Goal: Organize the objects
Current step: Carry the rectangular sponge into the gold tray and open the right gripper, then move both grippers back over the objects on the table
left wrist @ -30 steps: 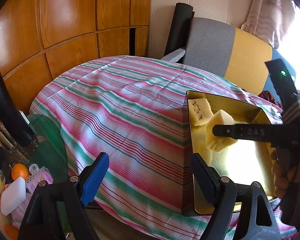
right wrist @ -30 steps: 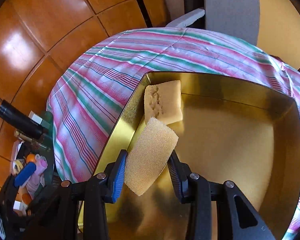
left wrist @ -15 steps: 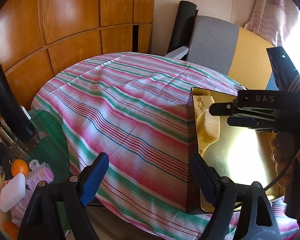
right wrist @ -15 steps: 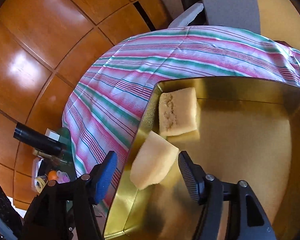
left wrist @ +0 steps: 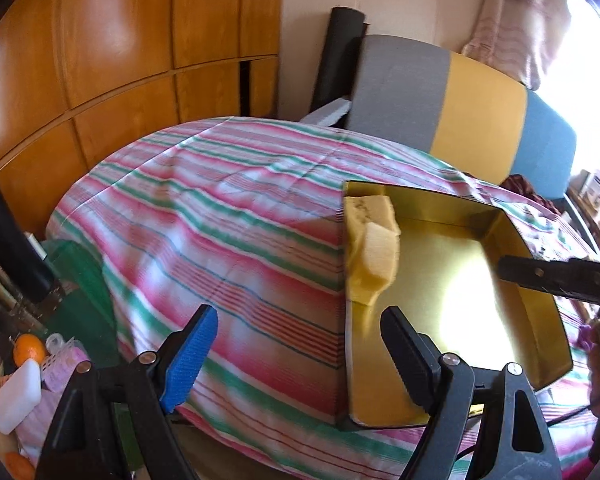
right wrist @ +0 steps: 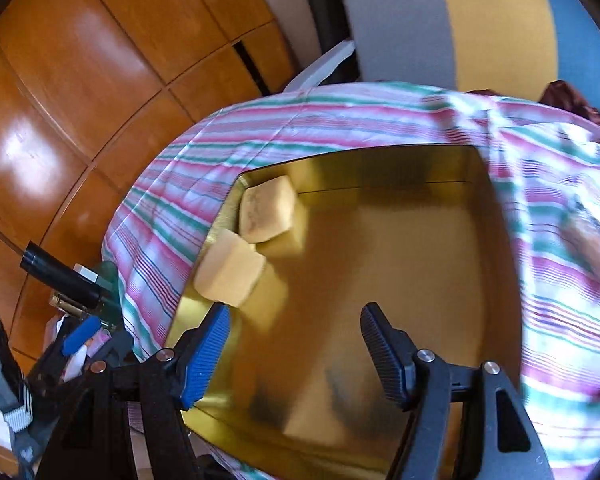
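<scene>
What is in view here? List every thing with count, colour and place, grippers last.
sponges: two, yellow, in the far left corner of the tin, side by side, the nearer one leaning on the left wall
tin: one, gold, open, on the bedspread
bedspread: one, pink, green and white stripes, over the bed
cushion: one, grey, yellow and blue, behind the bed
wardrobe: one, orange-brown wood, left of the bed
orange: one, low at the left among small clutter
white block: one, beside the orange
left gripper: one, black with a blue pad, open, over the bedspread's near edge
right gripper: one, jaws just been opening, empty, over the tin
</scene>
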`<state>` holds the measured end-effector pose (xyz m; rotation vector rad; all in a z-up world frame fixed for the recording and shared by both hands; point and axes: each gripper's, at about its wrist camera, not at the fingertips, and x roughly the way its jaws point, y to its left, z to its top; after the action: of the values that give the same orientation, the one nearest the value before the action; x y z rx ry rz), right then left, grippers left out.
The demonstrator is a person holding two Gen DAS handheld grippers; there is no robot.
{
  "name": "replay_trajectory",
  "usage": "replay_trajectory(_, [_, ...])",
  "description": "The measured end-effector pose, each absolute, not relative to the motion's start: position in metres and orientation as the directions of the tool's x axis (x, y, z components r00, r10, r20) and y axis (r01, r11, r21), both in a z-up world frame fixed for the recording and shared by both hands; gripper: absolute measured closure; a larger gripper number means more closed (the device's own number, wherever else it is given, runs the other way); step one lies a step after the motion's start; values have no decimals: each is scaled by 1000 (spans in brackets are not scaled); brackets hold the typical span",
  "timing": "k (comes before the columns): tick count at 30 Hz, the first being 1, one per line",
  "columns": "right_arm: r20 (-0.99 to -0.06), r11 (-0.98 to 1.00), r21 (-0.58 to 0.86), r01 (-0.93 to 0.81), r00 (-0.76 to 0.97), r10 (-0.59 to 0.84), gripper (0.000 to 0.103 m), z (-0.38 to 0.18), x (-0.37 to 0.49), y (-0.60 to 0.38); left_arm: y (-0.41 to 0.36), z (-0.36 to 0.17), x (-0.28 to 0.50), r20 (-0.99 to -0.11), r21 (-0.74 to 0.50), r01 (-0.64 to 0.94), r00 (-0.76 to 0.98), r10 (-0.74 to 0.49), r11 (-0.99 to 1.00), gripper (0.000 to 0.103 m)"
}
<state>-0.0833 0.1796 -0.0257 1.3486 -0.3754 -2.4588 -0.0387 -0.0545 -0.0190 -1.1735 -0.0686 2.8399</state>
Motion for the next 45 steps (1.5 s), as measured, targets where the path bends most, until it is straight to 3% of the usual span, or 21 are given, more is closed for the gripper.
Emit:
replay_trajectory(8, [-751, -940, 340, 12, -599, -279, 34, -7, -27, 274, -6, 1, -42, -674, -40, -191, -719, 168, -981, 19])
replay_trajectory(15, [-745, -914, 296, -278, -666, -39, 33, 8, 36, 405, 80, 20, -38, -657, 1, -443, -676, 333, -897, 19])
replay_trajectory(23, [-724, -753, 359, -552, -674, 149, 28, -6, 97, 520, 195, 21, -21, -688, 8, -704, -519, 507, -710, 19])
replay_trajectory(30, [-674, -613, 549, -569, -735, 78, 23, -33, 121, 555, 283, 5, -3, -732, 36, -839, -391, 557, -543, 19])
replay_trajectory(45, [-640, -577, 634, -515, -768, -19, 21, -40, 119, 561, 396, -44, -3, -846, 61, -938, -231, 481, -342, 21])
